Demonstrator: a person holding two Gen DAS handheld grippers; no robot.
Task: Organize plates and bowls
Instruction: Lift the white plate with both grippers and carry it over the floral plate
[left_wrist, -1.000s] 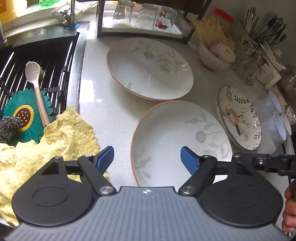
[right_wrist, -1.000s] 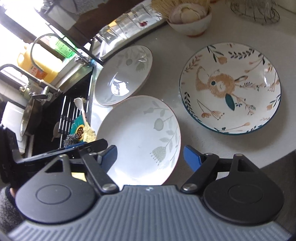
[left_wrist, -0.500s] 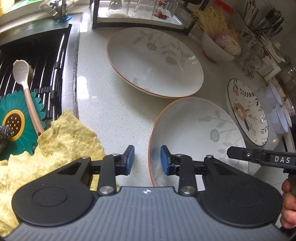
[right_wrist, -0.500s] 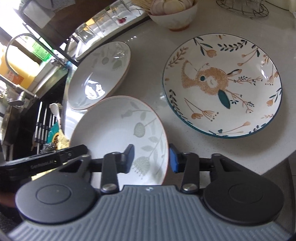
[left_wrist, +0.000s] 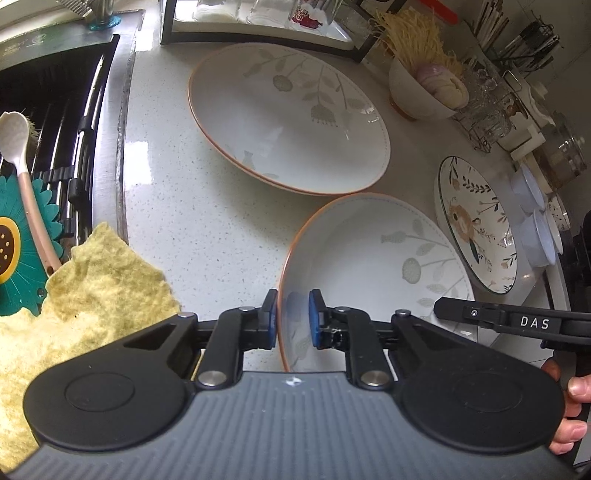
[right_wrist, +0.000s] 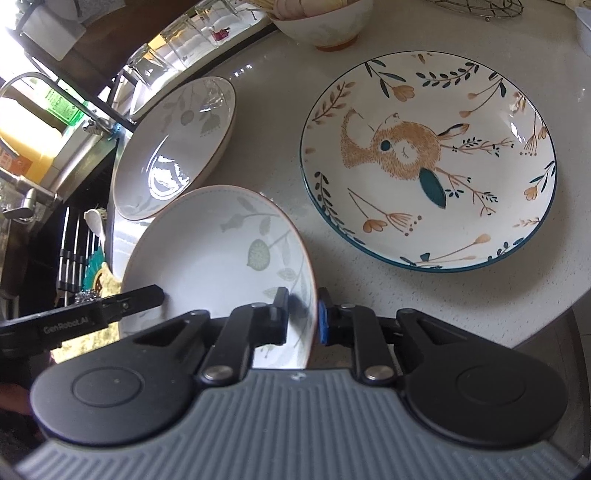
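Note:
A white plate with grey leaf print and an orange rim (left_wrist: 369, 266) (right_wrist: 207, 251) lies nearest on the speckled counter. My left gripper (left_wrist: 292, 319) straddles its left rim, jaws closing, one pad outside and one inside, and they look pressed on it. My right gripper (right_wrist: 303, 317) straddles the opposite rim the same way, jaws closing. A matching white plate (left_wrist: 288, 122) (right_wrist: 173, 147) lies just behind, almost touching. A plate with a brown animal and a teal rim (right_wrist: 428, 158) (left_wrist: 476, 225) sits apart to the right.
A yellow cloth (left_wrist: 92, 295) lies at the left beside the sink rack (left_wrist: 74, 129), which holds a brush (left_wrist: 18, 147). Behind the plates stand a glass rack (left_wrist: 258, 18) and a bowl of garlic (left_wrist: 424, 92). White cups (left_wrist: 532, 206) sit far right. The counter edge (right_wrist: 535, 321) curves close.
Both grippers' jaws went from wide apart to narrow around the near plate's rim, one on each side. Both grippers sank closer to the plate.

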